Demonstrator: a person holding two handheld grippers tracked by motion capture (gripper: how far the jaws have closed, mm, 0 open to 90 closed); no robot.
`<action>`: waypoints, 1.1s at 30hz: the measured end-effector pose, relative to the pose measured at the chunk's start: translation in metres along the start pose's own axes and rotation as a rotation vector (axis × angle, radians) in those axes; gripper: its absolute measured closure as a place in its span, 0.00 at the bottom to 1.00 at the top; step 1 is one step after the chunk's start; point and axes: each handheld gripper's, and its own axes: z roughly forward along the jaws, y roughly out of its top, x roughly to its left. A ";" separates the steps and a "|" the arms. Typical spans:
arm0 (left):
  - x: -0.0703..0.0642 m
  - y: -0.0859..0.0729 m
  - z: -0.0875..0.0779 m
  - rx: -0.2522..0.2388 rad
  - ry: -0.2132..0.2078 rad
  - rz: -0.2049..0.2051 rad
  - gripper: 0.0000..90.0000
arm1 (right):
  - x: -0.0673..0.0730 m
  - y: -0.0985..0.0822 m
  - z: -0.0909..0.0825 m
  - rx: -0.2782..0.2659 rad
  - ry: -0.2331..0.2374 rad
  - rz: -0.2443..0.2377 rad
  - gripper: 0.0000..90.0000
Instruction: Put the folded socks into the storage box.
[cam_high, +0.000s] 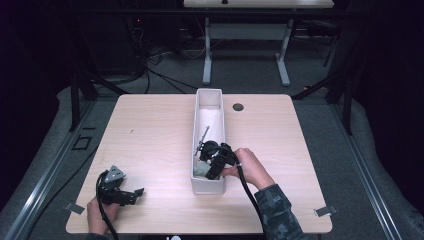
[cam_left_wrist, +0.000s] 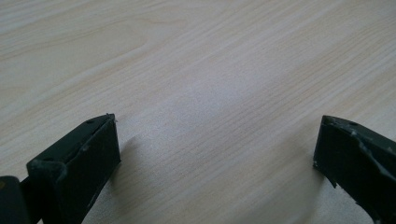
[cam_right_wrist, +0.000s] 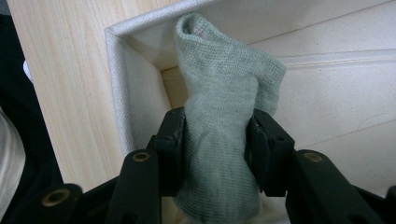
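Overhead table (cam_high: 150, 125); two close tongs-mounted views

My left hand (cam_high: 98, 214) low at near-left table edge, wrapped round left gripper (cam_high: 134, 194). Its jaws point right, spread wide with bare gap between (grey three-cornered plate on top, cable looping back toward my wrist). My right hand (cam_high: 251, 167) reaches forward from camouflage-patterned sleeve (cam_high: 276, 210), holding right gripper (cam_high: 204, 162) angled leftward and down. Its jaws pressed in from both sides on fold of soft green knit, cable trailing back along my forearm.
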 end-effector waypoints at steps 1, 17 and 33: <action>0.000 0.000 0.000 0.000 0.000 0.000 0.00 | -0.001 0.000 -0.001 0.013 0.006 -0.001 0.65; 0.000 0.000 0.000 0.000 0.000 0.000 0.00 | -0.002 0.001 0.001 0.022 0.010 0.015 0.58; 0.000 0.000 0.000 -0.001 0.000 0.001 0.00 | -0.003 0.001 0.003 0.019 0.008 0.037 0.51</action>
